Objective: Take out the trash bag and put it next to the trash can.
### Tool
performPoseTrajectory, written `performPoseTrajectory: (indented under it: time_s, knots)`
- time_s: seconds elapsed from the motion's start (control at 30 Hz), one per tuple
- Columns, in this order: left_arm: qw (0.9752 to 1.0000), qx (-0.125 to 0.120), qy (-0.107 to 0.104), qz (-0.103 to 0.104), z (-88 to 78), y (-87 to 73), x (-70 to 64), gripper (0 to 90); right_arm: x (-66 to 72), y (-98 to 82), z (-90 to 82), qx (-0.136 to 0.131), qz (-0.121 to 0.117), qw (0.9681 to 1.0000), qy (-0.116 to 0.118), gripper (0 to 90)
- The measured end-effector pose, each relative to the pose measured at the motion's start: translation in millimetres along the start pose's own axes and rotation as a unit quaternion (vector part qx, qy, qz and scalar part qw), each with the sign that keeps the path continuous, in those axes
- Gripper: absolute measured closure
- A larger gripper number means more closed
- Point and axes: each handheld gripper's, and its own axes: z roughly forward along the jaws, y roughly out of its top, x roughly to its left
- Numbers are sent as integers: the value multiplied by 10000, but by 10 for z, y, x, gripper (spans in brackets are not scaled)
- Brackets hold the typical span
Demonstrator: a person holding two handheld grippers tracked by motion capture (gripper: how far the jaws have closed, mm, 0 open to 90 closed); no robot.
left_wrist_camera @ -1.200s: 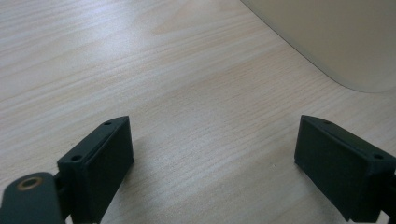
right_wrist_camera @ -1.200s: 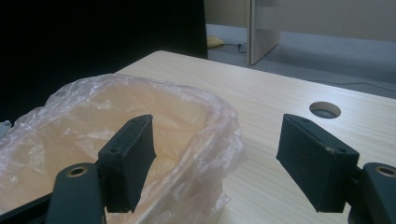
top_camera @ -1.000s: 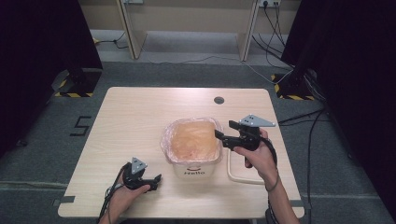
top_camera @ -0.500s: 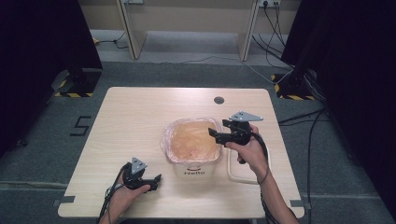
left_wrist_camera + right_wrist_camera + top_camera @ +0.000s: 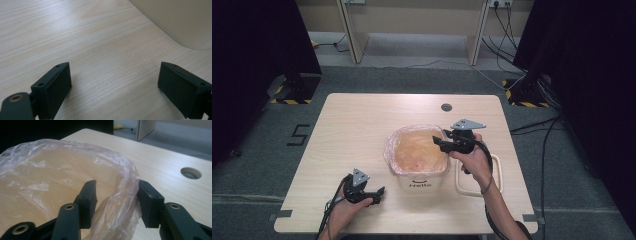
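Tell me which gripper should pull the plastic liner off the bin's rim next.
Right. The right gripper already straddles the plastic liner at the bin's rim, its jaws just closing. The left gripper rests open on the table.

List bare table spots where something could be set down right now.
Free: the far strip of the table beyond the lined bin, left of the cable hole, and the whole left side. Crowded: the right, with the right gripper at the bin rim and a handled lid; the left gripper takes the near edge.
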Motion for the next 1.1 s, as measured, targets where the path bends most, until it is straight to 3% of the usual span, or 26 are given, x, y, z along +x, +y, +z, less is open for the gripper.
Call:
performPoseTrajectory:
  time_s: [0.1,0.23,0.47,0.57,0.7,0.87,1.0,1.1]
  knots:
    - [10000,-3,1,1,0,0,0,108,-4,23,-48,-156,-179,9997,-70,621]
    - [10000,-38,-35,19,-9,-4,-2,133,24,40,-87,-283,-609,9976,-144,717]
    - [9998,-20,-122,140,-59,18,3,154,37,54,-99,-426,-561,9975,-90,730]
    - [9997,-204,-124,104,-154,108,24,154,31,57,-102,-490,-522,9974,-42,734]
    - [9985,-454,-295,-25,-289,211,9,154,27,63,-109,-542,-499,9973,-19,735]
    - [9972,-577,-479,-4,-398,275,-61,153,17,72,-132,-577,-532,9969,-15,734]
    - [9939,-754,-803,42,-552,407,-168,153,12,80,-154,-614,-525,9967,13,734]
    - [9925,-881,-838,132,-643,494,-204,152,24,96,-175,-679,-491,9965,68,734]
